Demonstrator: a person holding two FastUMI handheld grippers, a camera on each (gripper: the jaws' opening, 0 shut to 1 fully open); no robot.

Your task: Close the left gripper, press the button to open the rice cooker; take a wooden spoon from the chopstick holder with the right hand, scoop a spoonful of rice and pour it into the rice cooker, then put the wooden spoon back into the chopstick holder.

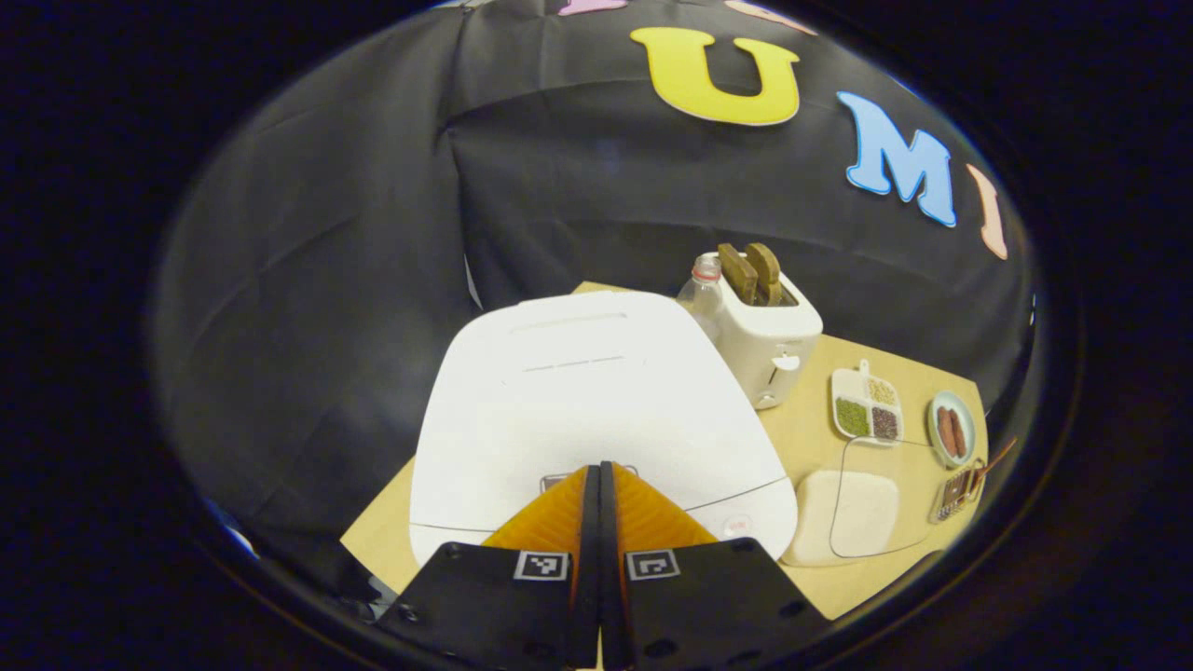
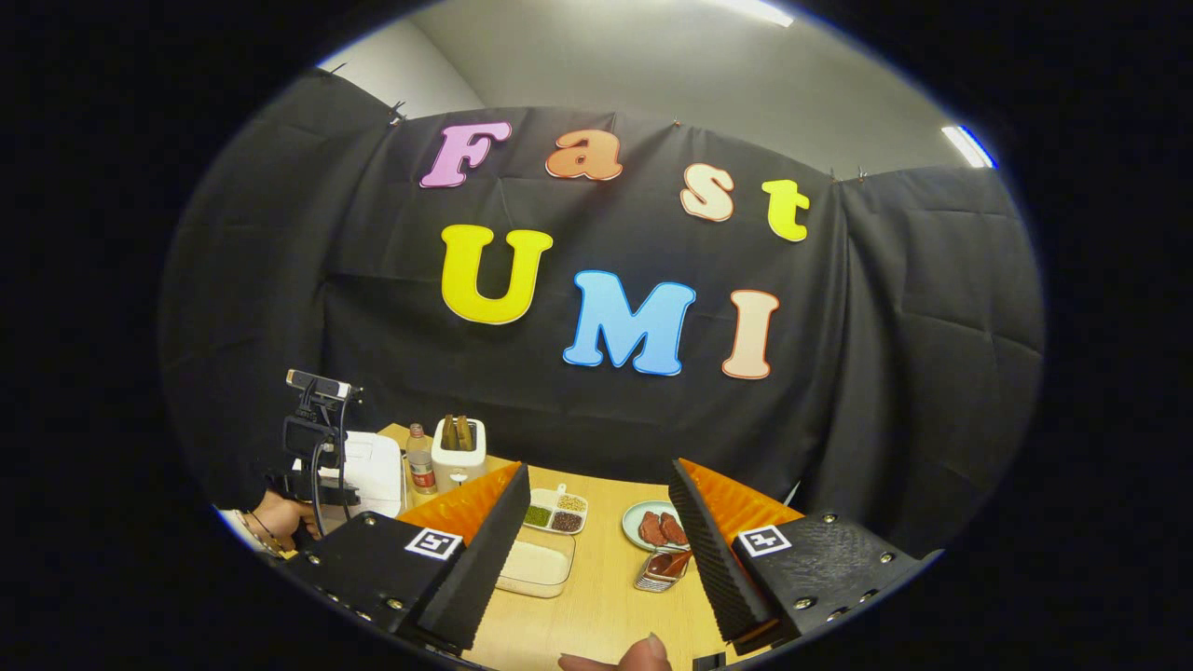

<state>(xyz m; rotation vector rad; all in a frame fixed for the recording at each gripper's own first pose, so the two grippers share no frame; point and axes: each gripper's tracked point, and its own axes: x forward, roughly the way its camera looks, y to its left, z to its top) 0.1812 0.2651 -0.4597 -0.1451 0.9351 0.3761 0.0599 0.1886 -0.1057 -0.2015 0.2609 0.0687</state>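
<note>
The white rice cooker (image 1: 596, 401) stands with its lid down. My left gripper (image 1: 599, 468) is shut with nothing held, its tips right at the metal button (image 1: 552, 481) on the lid's front edge. Right of the cooker lie a flat container of rice (image 1: 853, 513) and the chopstick holder (image 1: 958, 492), from which a wooden spoon handle (image 1: 997, 457) sticks out. My right gripper (image 2: 598, 469) hangs open and empty above the table, with the rice container (image 2: 536, 564) and chopstick holder (image 2: 664, 568) below it. The rice cooker (image 2: 373, 471) sits at the far left there.
A toaster with bread (image 1: 769, 335) and a bottle (image 1: 701, 294) stand behind the cooker. A divided dish of grains (image 1: 867, 405) and a plate of sausages (image 1: 951, 429) lie at the back right. A hand (image 2: 280, 517) holds the left gripper by the cooker.
</note>
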